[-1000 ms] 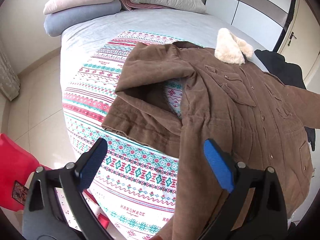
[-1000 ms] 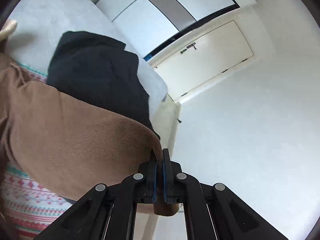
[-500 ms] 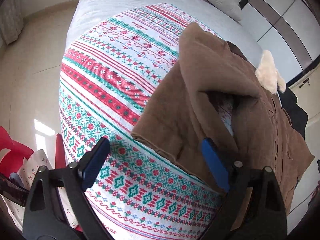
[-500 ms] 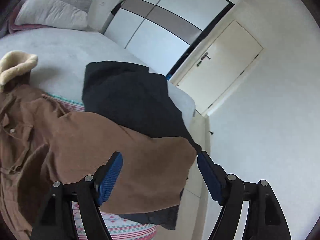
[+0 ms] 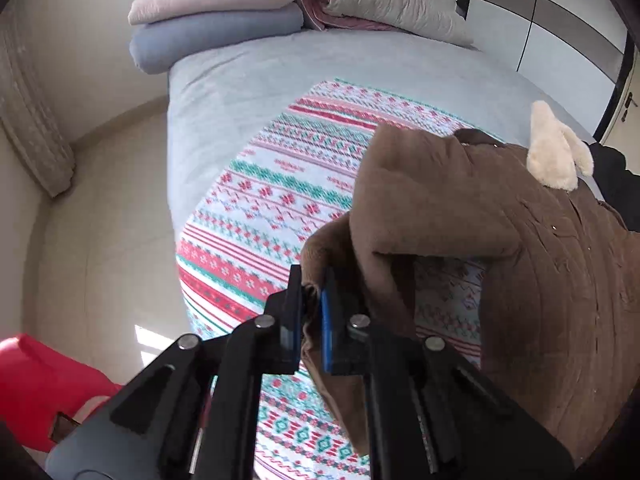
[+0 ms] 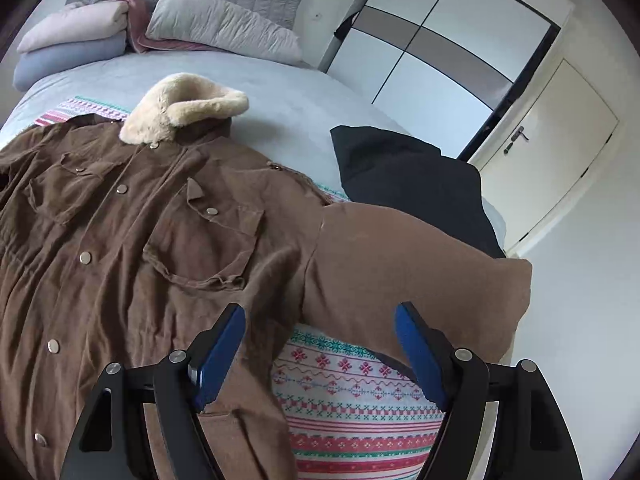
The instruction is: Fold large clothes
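Observation:
A brown corduroy coat (image 6: 120,248) with a cream fleece collar (image 6: 184,106) lies face up on a patterned blanket (image 5: 288,184) on the bed. My left gripper (image 5: 310,312) is shut on the cuff of the coat's left sleeve (image 5: 424,200), which is bunched and lifted off the blanket. My right gripper (image 6: 320,354) is open and empty, hovering above the armpit where the right sleeve (image 6: 416,264) spreads out flat toward the bed's edge.
A black garment (image 6: 408,180) lies on the grey bedsheet (image 5: 248,72) beyond the right sleeve. Folded quilts and pillows (image 5: 224,8) are stacked at the headboard. A red chair (image 5: 44,384) stands on the floor at the left. A wardrobe (image 6: 448,56) and door (image 6: 552,148) are to the right.
My left gripper closed on the left sleeve cuff and raised it. My right gripper let go of the right sleeve, opened, and pulled back over the coat.

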`<state>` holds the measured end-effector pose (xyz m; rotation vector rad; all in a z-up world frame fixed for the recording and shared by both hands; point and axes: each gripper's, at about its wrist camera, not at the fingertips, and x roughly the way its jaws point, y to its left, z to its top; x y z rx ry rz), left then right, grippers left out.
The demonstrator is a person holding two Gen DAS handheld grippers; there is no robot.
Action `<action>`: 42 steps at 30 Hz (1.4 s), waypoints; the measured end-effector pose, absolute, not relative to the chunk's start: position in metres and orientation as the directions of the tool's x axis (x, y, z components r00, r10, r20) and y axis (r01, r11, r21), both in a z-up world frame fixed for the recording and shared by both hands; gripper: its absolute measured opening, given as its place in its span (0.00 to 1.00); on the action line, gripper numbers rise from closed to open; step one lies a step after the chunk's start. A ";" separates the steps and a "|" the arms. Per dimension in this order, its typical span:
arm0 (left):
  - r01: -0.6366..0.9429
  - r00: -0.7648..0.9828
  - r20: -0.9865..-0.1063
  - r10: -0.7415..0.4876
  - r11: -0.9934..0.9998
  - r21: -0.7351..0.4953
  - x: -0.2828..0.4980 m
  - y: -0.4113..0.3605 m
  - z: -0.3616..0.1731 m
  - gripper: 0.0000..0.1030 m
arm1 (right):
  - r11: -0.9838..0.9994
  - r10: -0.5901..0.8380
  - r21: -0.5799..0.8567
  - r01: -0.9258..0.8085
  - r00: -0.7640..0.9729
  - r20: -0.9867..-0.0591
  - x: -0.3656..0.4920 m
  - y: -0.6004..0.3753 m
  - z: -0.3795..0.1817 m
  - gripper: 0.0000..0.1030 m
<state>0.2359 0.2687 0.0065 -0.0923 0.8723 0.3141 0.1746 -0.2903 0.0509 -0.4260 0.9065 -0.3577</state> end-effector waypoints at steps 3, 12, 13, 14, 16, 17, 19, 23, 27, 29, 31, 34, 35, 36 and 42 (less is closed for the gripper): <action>-0.408 0.614 -0.647 0.453 0.883 0.232 0.259 0.305 0.048 0.08 | 0.849 -0.485 -0.515 0.117 0.559 -0.672 0.178 -0.289 0.047 0.76; -0.592 0.442 -0.556 0.704 0.694 0.410 0.324 0.375 0.066 0.19 | 0.870 -0.466 -0.480 0.117 0.514 -0.720 0.209 -0.295 0.030 0.76; -0.588 0.448 -0.572 0.687 0.708 0.390 0.329 0.366 0.066 0.26 | 0.880 -0.449 -0.463 0.109 0.513 -0.732 0.215 -0.294 0.029 0.76; -0.560 0.482 -0.596 0.643 0.749 0.354 0.334 0.354 0.065 0.45 | 0.889 -0.430 -0.447 0.098 0.513 -0.743 0.223 -0.292 0.027 0.76; -0.483 0.552 -0.633 0.542 0.827 0.287 0.349 0.322 0.065 0.75 | 0.904 -0.397 -0.420 0.077 0.515 -0.760 0.243 -0.287 0.026 0.76; -0.445 0.575 -0.643 0.506 0.853 0.273 0.359 0.302 0.064 0.76 | 0.910 -0.383 -0.409 0.068 0.516 -0.766 0.253 -0.283 0.025 0.76; -0.361 0.610 -0.665 0.429 0.899 0.249 0.383 0.259 0.063 0.76 | 0.928 -0.341 -0.370 0.049 0.518 -0.784 0.277 -0.276 0.026 0.76; -0.190 0.663 -0.725 0.185 0.979 0.076 0.438 0.167 0.057 0.76 | 0.968 -0.217 -0.250 0.008 0.520 -0.826 0.336 -0.262 0.024 0.76; -0.093 0.683 -0.730 -0.039 0.986 -0.140 0.484 0.080 0.035 0.76 | 0.998 -0.062 -0.064 0.015 0.554 -0.830 0.403 -0.254 0.021 0.76; -0.086 0.682 -0.718 -0.140 0.959 -0.269 0.501 0.049 0.014 0.76 | 0.997 0.034 0.067 0.034 0.586 -0.810 0.434 -0.256 0.015 0.76; -0.092 0.700 -0.674 -0.235 0.907 -0.411 0.508 0.031 -0.012 0.76 | 0.977 0.127 0.205 0.059 0.612 -0.780 0.461 -0.263 0.003 0.76; -0.055 0.738 -0.597 -0.313 0.855 -0.516 0.500 0.017 -0.057 0.74 | 0.915 0.239 0.390 0.103 0.641 -0.730 0.490 -0.282 -0.023 0.76; -0.047 0.738 -0.591 -0.325 0.849 -0.527 0.501 0.015 -0.072 0.72 | 0.888 0.276 0.446 0.111 0.647 -0.710 0.498 -0.288 -0.035 0.76; -0.058 0.678 -0.649 -0.345 0.855 -0.515 0.513 0.012 -0.080 0.69 | 0.855 0.319 0.506 0.117 0.650 -0.690 0.506 -0.294 -0.047 0.76; 0.003 0.670 -0.597 -0.441 0.806 -0.592 0.519 0.023 -0.076 0.55 | 0.564 0.627 0.825 -0.019 0.660 -0.414 0.521 -0.322 -0.087 0.12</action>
